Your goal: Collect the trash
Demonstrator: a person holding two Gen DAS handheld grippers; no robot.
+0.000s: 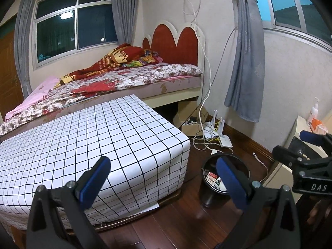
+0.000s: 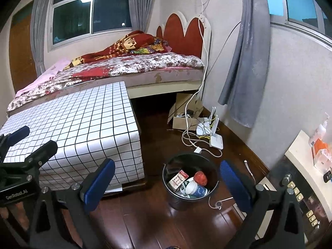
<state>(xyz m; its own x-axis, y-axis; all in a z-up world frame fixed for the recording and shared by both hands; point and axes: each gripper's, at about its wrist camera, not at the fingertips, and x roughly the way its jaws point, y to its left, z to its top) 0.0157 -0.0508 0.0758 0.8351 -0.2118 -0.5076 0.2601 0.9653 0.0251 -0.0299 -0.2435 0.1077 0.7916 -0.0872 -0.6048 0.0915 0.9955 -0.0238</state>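
Fingers of the left gripper (image 1: 164,178) stand wide apart in the left wrist view, their blue pads bare and holding nothing. The left pad hangs over the corner of the tabletop (image 1: 103,137), which is draped in a white cloth with a black grid. The right pad partly hides the black trash bin (image 1: 209,195) standing on the dark wooden floor (image 1: 170,224) just beside the tabletop's corner. A red-and-white carton (image 1: 211,176) shows inside the bin. At the right edge the right gripper (image 1: 300,147) juts in, fingers parted and empty. Behind, a bed (image 1: 124,81) with a floral cover runs along the wall, and a white router (image 1: 225,140) lies among cables near a cardboard box (image 1: 189,127).

Seen from the right wrist, the right gripper (image 2: 168,178) is likewise spread wide with nothing between its blue pads, and it hangs above the trash bin (image 2: 171,193). The bin's contents are plain here: the carton (image 2: 178,179), a red crumpled ball (image 2: 200,177) and a white cup (image 2: 192,187) lying on its side, all inside the rim. The left gripper (image 2: 31,139) enters at the left edge over the tabletop (image 2: 83,124), fingers apart and empty. To the right, a pale cabinet top (image 2: 298,155) carries a pump bottle (image 2: 320,129) and an orange packet (image 2: 320,151).
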